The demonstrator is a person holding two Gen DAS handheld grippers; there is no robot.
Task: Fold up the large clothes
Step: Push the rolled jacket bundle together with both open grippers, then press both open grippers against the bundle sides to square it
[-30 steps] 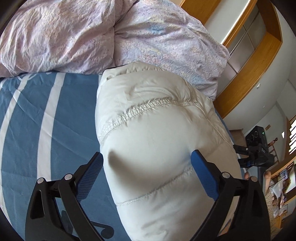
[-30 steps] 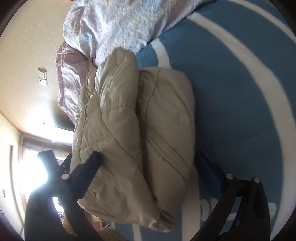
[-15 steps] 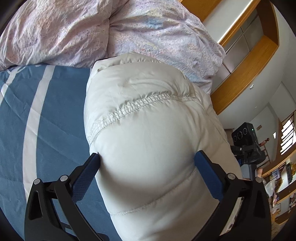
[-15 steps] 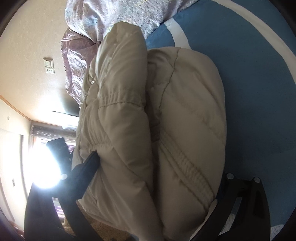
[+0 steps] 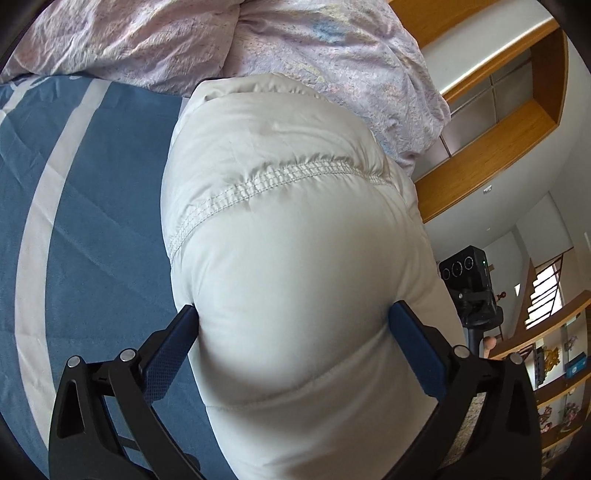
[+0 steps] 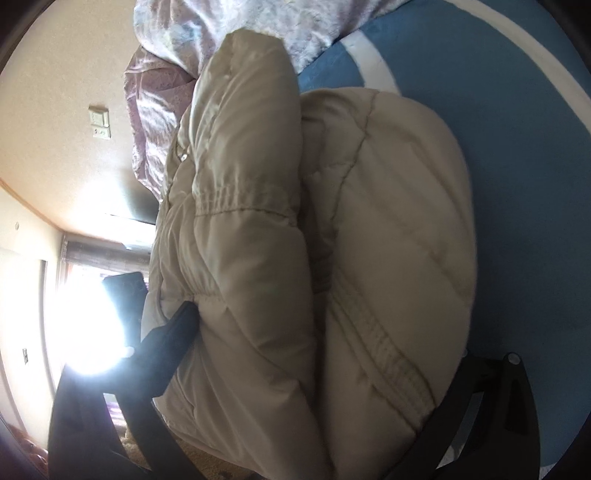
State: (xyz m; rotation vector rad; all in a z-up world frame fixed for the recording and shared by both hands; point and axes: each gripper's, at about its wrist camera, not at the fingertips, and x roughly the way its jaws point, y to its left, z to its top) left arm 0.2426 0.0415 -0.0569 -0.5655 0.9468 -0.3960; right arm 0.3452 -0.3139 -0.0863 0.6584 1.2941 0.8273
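A folded cream puffer jacket (image 5: 295, 258) lies on the blue bed sheet with white stripes (image 5: 92, 221). My left gripper (image 5: 295, 332) is open wide, its blue-padded fingers (image 5: 173, 347) pressing both sides of the jacket's near end. In the right wrist view the same jacket (image 6: 314, 258) shows as a thick folded stack. My right gripper (image 6: 325, 343) is open wide around it, with the left finger (image 6: 173, 339) against the stack and the right fingertip hidden behind the jacket.
A crumpled pale pink quilt (image 5: 258, 40) is bunched at the head of the bed, touching the jacket's far end; it also shows in the right wrist view (image 6: 221, 22). A black camera on a stand (image 5: 469, 280) and wooden shelves stand beyond the bed edge.
Both grippers have pushed forward onto the jacket. It now fills the gap between the fingers of each, and the right fingertip has gone behind it.
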